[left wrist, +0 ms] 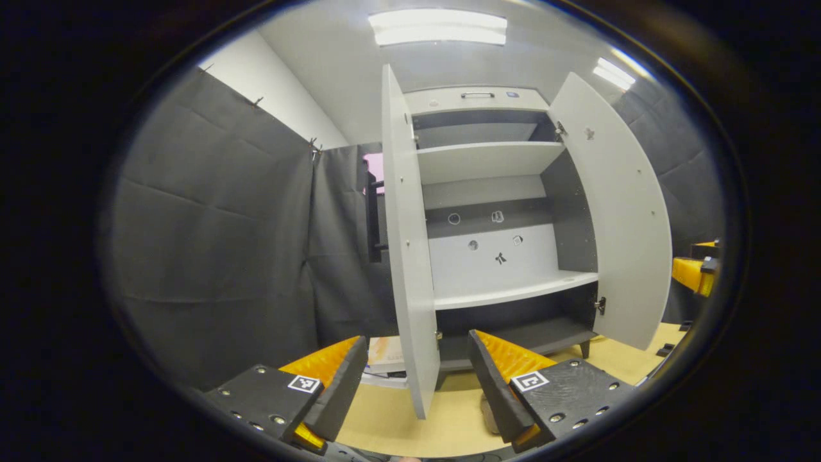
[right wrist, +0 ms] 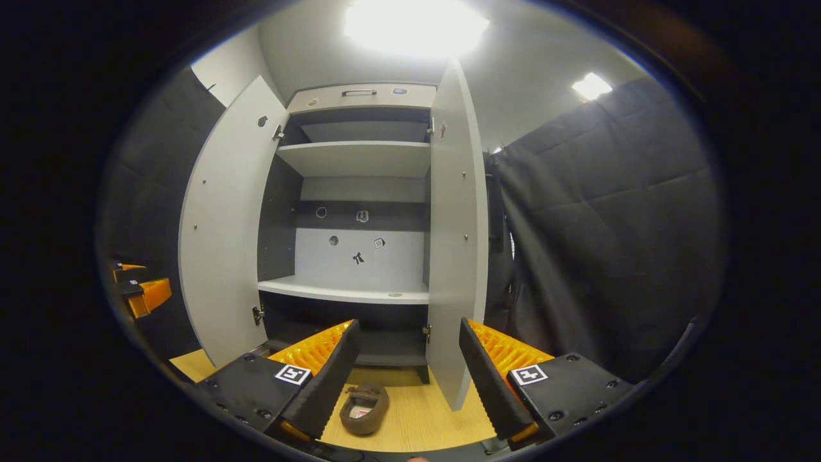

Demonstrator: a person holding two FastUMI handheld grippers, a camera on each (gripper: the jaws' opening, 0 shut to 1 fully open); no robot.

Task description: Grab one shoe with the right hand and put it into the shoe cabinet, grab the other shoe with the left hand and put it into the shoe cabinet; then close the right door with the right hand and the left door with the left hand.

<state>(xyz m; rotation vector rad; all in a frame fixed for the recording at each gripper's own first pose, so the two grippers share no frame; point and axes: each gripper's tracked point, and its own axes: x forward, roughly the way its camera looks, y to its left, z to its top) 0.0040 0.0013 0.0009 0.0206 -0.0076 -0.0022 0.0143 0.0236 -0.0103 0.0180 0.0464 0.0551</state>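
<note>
A tall grey shoe cabinet (left wrist: 500, 163) stands ahead with both doors swung wide: its left door (left wrist: 407, 256) edge-on to me, its right door (left wrist: 619, 218) angled outward. The shelves (right wrist: 349, 292) hold nothing I can see. In the right gripper view a brown slip-on shoe (right wrist: 363, 407) lies on the wooden floor (right wrist: 417, 423) before the cabinet, just beyond and below my right gripper (right wrist: 408, 323), which is open and holds nothing. My left gripper (left wrist: 417, 337) is open too, in front of the left door's edge. A brownish sliver (left wrist: 489, 414) beside its right finger may be a shoe.
Black cloth walls close in on both sides. Something pale and flat (left wrist: 385, 356) lies on the floor left of the cabinet base. The other gripper shows at the edge of each view, right gripper (left wrist: 696, 273) and left gripper (right wrist: 142, 292). The right door (right wrist: 458, 244) stands close ahead.
</note>
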